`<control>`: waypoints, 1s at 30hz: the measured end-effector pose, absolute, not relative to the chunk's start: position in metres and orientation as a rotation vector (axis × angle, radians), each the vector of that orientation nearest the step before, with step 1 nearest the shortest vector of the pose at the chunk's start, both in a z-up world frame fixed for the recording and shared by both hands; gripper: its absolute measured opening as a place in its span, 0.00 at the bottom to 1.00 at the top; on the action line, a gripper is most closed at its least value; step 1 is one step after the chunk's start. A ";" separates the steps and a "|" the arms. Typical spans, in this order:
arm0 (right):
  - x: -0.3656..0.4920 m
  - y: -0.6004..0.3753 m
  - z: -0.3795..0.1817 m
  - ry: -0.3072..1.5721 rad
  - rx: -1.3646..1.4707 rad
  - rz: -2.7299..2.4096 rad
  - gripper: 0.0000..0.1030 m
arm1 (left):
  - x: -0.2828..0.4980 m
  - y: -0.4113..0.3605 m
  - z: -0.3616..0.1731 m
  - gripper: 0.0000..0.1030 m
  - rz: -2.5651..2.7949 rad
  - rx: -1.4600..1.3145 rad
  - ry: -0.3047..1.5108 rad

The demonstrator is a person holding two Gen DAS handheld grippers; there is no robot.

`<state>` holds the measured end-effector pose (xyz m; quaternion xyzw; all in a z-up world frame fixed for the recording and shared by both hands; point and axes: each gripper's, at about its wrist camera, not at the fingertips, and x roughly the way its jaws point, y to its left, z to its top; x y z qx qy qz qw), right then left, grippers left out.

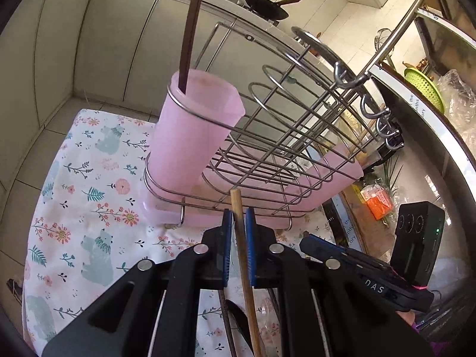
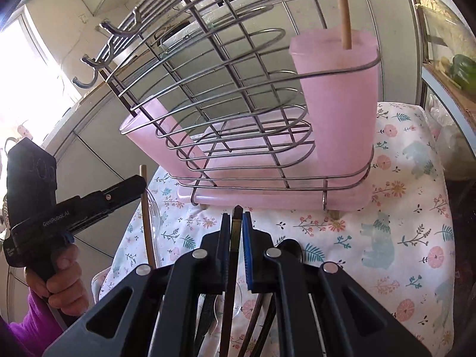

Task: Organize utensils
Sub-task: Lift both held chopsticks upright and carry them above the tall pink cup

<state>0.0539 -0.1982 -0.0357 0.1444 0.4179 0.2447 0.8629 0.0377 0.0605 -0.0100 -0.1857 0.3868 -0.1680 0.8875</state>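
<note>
Progress is partial: my left gripper (image 1: 238, 223) pinches a pale wooden chopstick (image 1: 242, 255), my right gripper (image 2: 236, 229) a dark brown chopstick (image 2: 233, 238). Each tall pink plastic cup (image 1: 184, 136) of the wire rack (image 1: 285, 125) already holds one stick; more utensils lie below on the floral cloth (image 2: 401, 238).

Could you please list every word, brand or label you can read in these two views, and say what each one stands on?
"GenRobot.AI": white print on the side of the left claw, seen from the right wrist view.
"DAS": pale letters on the body of the right claw, seen from the left wrist view.
"the", "nths", "ory": fragments along the curved metal band; the rest is cut off or blurred.
Orange packet: print too blurred to read.
</note>
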 end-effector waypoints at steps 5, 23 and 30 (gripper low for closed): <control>0.047 -0.202 -0.028 0.857 0.311 0.518 0.07 | 0.033 0.050 0.001 0.08 -0.372 -0.392 0.756; 0.030 -0.225 0.003 0.793 0.323 0.549 0.07 | 0.000 0.046 0.063 0.06 -0.498 -0.407 0.559; 0.042 -0.222 -0.020 0.874 0.352 0.520 0.07 | -0.018 0.049 0.085 0.05 -0.491 -0.348 0.479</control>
